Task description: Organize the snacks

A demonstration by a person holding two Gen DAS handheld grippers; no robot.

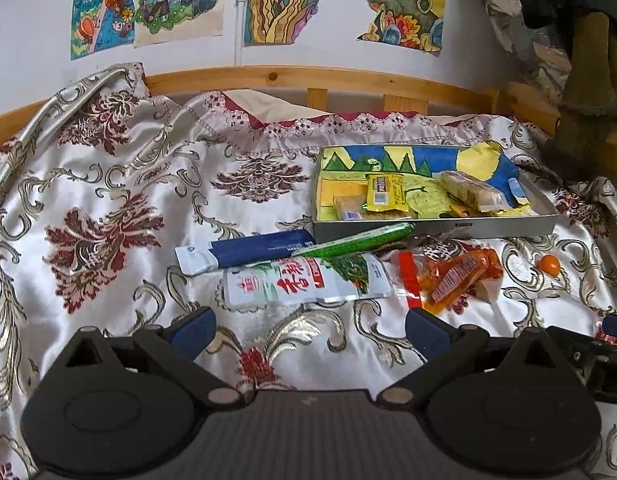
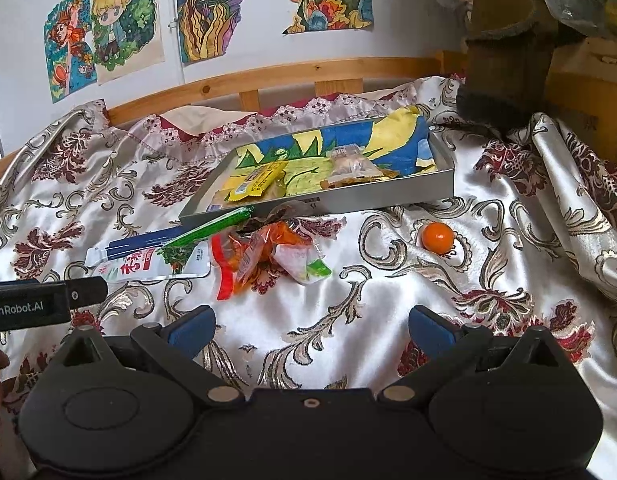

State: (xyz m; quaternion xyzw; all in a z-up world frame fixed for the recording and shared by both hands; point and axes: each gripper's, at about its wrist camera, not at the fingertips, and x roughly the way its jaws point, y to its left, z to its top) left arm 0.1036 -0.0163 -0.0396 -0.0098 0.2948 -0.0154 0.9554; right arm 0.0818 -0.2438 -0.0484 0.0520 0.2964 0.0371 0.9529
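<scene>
A shallow grey tray (image 1: 436, 229) (image 2: 388, 194), lined with a painted paper, holds a yellow snack packet (image 1: 386, 194) (image 2: 254, 184) and a clear-wrapped bar (image 1: 468, 192) (image 2: 350, 166). In front of it on the bed lie a blue packet (image 1: 252, 250) (image 2: 148, 240), a green stick pack (image 1: 356, 240) (image 2: 208, 228), a white pouch with red characters (image 1: 304, 284) (image 2: 148, 266), an orange crinkled snack bag (image 1: 448, 276) (image 2: 256, 256) and a small orange ball (image 1: 548, 264) (image 2: 438, 237). My left gripper (image 1: 310, 330) hovers open just short of the white pouch. My right gripper (image 2: 312, 330) is open over bare cloth.
The bed is covered by a white satin spread with maroon and gold patterns (image 1: 108, 220) (image 2: 488, 272). A wooden bed rail (image 1: 308, 80) (image 2: 268, 76) runs behind, below colourful drawings on the wall. Hanging dark clothing (image 1: 580, 80) (image 2: 508, 60) crowds the right. The left gripper's body (image 2: 36, 302) shows at left.
</scene>
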